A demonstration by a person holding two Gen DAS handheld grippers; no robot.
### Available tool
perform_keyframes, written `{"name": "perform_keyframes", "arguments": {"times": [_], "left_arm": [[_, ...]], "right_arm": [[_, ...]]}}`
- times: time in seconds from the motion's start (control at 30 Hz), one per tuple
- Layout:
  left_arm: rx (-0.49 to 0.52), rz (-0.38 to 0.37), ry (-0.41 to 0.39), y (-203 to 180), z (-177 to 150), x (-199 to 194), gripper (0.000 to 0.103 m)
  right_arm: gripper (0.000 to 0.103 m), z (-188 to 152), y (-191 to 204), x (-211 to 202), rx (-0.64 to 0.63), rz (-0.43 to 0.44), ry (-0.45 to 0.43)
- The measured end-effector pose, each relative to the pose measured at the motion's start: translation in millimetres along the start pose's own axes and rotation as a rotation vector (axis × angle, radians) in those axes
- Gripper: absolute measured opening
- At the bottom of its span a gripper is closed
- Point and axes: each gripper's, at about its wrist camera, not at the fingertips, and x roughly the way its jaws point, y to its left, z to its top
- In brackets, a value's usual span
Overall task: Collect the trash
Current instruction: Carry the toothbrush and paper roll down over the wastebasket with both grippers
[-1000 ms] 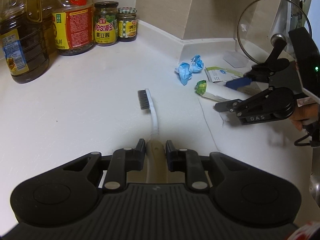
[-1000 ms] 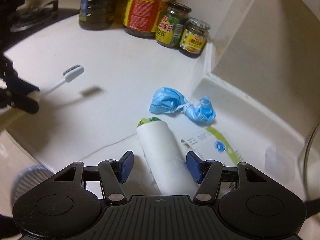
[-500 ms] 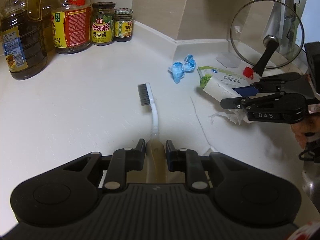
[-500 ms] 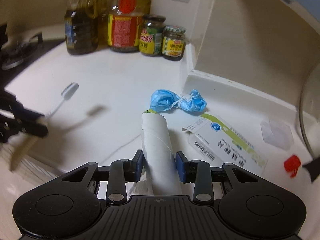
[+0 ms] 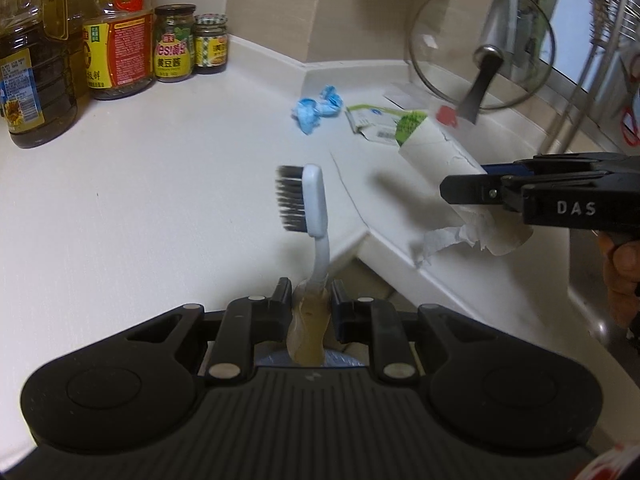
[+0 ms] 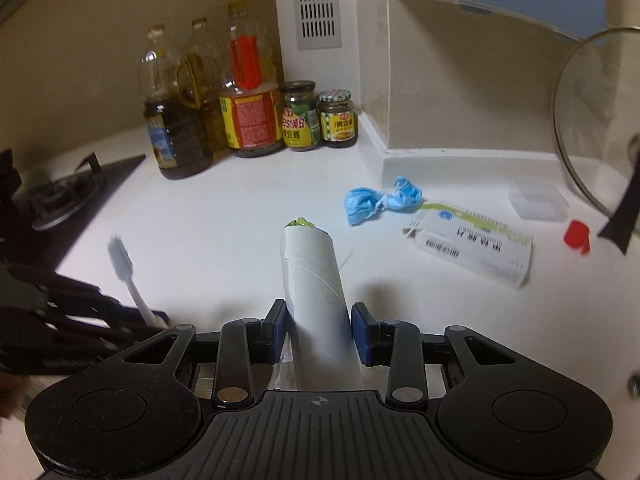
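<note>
Holding two trash items clear of the tabletop (image 6: 224, 216), both claws are now loaded. The paper roll (image 6: 316, 280) with green matter at its far end was lying on the tabletop between the open jaws of the right claw (image 6: 318, 332) a second ago; the jaws have since closed on its near half and lifted it, as its shadow below shows in the left wrist view. A torn paper tail hangs from its near end. This change indicates that the pickup step for this item is complete and that transport to a bin is probably next; no bin can be identified for certain.

The toothbrush (image 5: 308, 204) sits in the left claw (image 5: 311, 300), clamped at the handle, with the bristled head projecting forward and up, above the tabletop edge. This grip has not changed.

Remaining on the tabletop, well apart from both claws: a crumpled blue mask (image 6: 380, 202), a flattened carton (image 6: 472, 242) just beside it, and a red cap (image 6: 576, 236) near the glass lid (image 5: 480, 40). These are likely pending items.
</note>
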Motion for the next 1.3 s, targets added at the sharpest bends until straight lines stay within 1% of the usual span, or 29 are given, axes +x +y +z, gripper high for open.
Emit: {"name": "perform_keyframes", "arguments": {"times": [0.3, 0.43, 0.6, 0.8, 1.03, 1.3], "left_arm": [[0.041, -0.036, 0.047, -3, -38, -19, 0.018], [0.053, -0.046, 0.08, -1, -53, -21, 0.018], [0.06, -0.05, 0.124, 2, -71, -18, 0.018], [0.061, -0.051, 0.186, 7, -89, -1, 0.018], [0.05, -0.051, 0.242, 12, -104, 26, 0.018], [0.036, -0.041, 0.283, 18, -120, 58, 0.018]], "right_arm": [[0.035, -43, 39, -23, 0.109, 0.02, 0.008], [0.035, -65, 52, -24, 0.138, 0.02, 0.036], [0.035, -96, 59, -17, 0.172, -0.006, 0.077], [0.035, -132, 57, 0, 0.247, -0.027, 0.103], [0.035, -161, 60, 23, 0.252, -0.052, 0.142], [0.035, -186, 58, 44, 0.271, -0.07, 0.173]]}}
